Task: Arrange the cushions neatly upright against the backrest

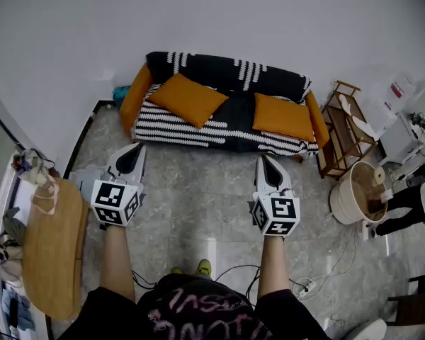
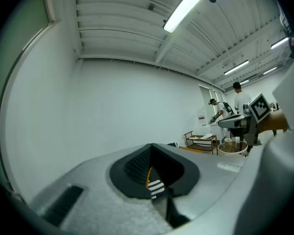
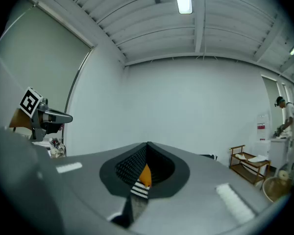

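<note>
You stand on the grey floor at centre frame, facing the sofa [image 1: 219, 137] at upper centre, with both tools level and aimed at it. This reads as a ready stance before any reach, since the sofa is well apart from either tool. The left gripper [image 1: 137, 149], at lower left, has its jaws clenched together on nothing. The right gripper [image 1: 264, 161], at lower right, matches it, jaws pressed tight and empty. Each gripper view shows only a sliver of orange and striped fabric through the slit between the jaws, and that is the distant sofa, not a held thing. The work waits on the seat, where two orange cushions appear to lie slumped rather than upright. The left cushion [image 1: 189, 99] sits skewed like a diamond toward the left end of the seat, and the right cushion [image 1: 283, 116] lies close to the right end. The dark patterned backrest [image 1: 227, 73] runs behind both. Neither cushion looks squared against it, so the job seems not yet begun, and both sets of jaws will need to part before a cushion can be gripped. The count is one sofa, two cushions and two grippers. A wooden rack [image 1: 340, 129] stands at the right of the frame, with a round tub [image 1: 358, 190] just below it.
</note>
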### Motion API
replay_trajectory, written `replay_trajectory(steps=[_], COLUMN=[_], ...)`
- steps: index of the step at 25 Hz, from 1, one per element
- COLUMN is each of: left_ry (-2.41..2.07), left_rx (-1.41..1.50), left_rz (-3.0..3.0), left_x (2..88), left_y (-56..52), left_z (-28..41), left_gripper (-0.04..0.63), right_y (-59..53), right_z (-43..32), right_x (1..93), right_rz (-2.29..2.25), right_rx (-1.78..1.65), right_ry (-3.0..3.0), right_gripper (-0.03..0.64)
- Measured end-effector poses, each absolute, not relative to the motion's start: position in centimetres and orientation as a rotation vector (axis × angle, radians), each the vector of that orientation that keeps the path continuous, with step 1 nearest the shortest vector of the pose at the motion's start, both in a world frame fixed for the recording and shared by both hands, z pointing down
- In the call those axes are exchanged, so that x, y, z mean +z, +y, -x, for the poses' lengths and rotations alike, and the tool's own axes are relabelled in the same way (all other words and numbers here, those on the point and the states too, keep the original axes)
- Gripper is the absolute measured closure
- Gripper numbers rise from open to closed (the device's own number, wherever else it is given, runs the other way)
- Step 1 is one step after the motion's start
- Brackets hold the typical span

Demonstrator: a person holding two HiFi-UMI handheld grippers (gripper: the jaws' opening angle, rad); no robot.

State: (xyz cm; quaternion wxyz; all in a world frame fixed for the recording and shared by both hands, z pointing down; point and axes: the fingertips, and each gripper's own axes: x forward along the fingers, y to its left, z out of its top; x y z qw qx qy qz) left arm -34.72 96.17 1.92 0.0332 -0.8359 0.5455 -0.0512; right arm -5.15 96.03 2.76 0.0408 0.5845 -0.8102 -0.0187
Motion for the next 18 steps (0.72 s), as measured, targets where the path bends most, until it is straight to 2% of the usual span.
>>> replay_trajectory(steps=[18], left_ry=[1.672], left_rx=[-0.143], left_rz=[2.582], left_x=[1.9], left_y=[97.7], left_z=[35.7], left_gripper=[0.591], right_y=[97.6], right_z=[7.2], right_x=[2.5], right_rz=[-1.753], right_rx=[-0.100], right_ry=[-2.493], right_gripper=[0.615])
